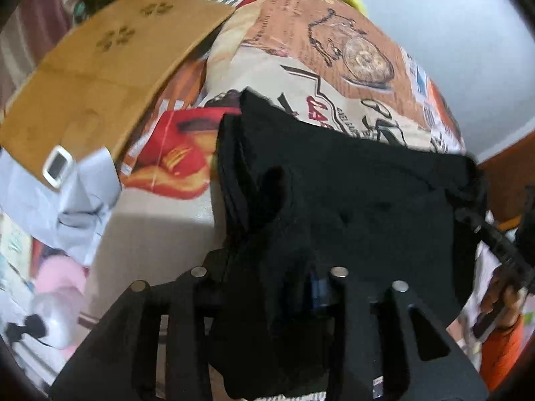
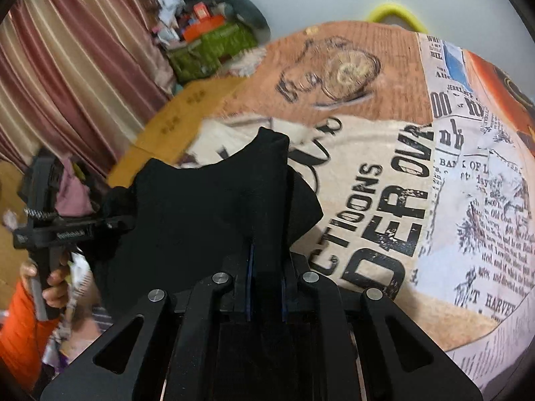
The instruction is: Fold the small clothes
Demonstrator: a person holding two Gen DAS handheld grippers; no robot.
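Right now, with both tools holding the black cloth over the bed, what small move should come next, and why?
Probably lower both tools together so the small black cloth garment lies flat on the printed newspaper-pattern bedsheet. The left tool and right tool each pinch an edge, and the garment hangs bunched between them, so no clean fold seems possible yet.

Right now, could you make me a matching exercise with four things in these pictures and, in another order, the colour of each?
Things:
1. garment held between both grippers
2. cardboard sheet with paw prints
3. sleeve of the person
4. curved rim behind the printed cover

Colours:
a. yellow
b. black
c. brown
d. orange

Pairs: 1-b, 2-c, 3-d, 4-a
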